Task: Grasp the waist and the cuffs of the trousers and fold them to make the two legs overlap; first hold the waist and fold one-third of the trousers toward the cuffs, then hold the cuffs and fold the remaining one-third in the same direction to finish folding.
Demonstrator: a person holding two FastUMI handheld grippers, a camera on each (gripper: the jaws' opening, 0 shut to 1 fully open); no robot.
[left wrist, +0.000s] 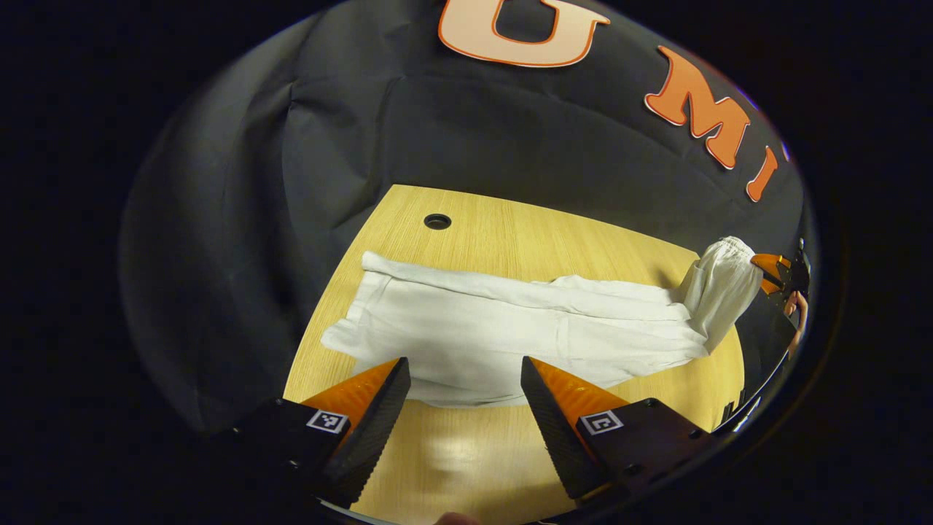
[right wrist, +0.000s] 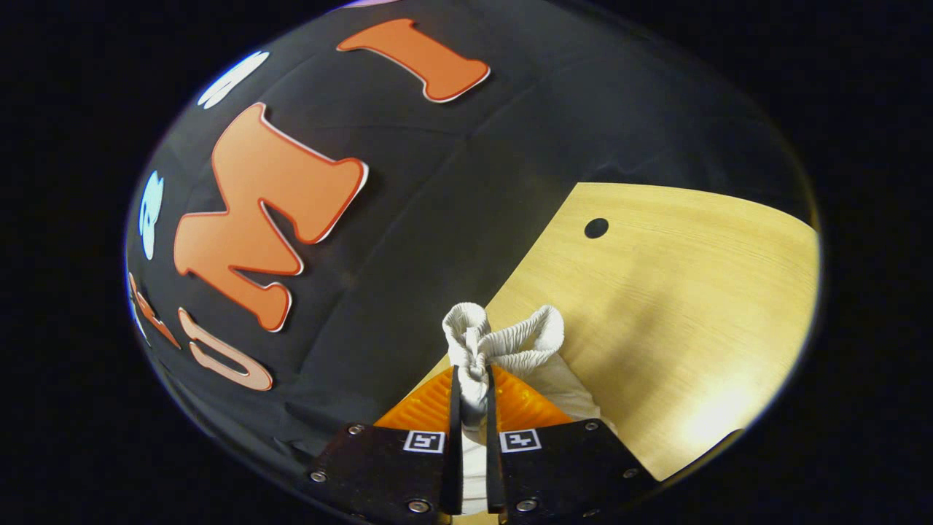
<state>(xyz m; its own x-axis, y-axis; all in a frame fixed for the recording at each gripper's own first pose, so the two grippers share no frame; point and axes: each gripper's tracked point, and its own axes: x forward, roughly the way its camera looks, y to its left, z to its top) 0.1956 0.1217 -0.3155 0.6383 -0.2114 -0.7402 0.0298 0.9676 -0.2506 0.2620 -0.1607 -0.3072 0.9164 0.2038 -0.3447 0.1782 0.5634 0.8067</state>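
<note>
White trousers (left wrist: 510, 328) with a ribbed white waistband (right wrist: 510, 339) lie on the pale, wood-grained table (left wrist: 510, 233); a dark round hole (left wrist: 437, 221) marks its far edge.

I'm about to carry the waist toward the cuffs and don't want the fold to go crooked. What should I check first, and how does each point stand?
1. Right gripper shut on the waist: ok, the elastic is bunched between both fingers.
2. Waist lifted off the table: ok, seen in the left gripper view.
3. Legs overlapping: ok, the trousers lie as one long strip.
4. Left gripper holding anything: not ok, open above the near edge.
5. Cuff end flat: ok.
6. Cloth free of wrinkles: cannot tell.
</note>
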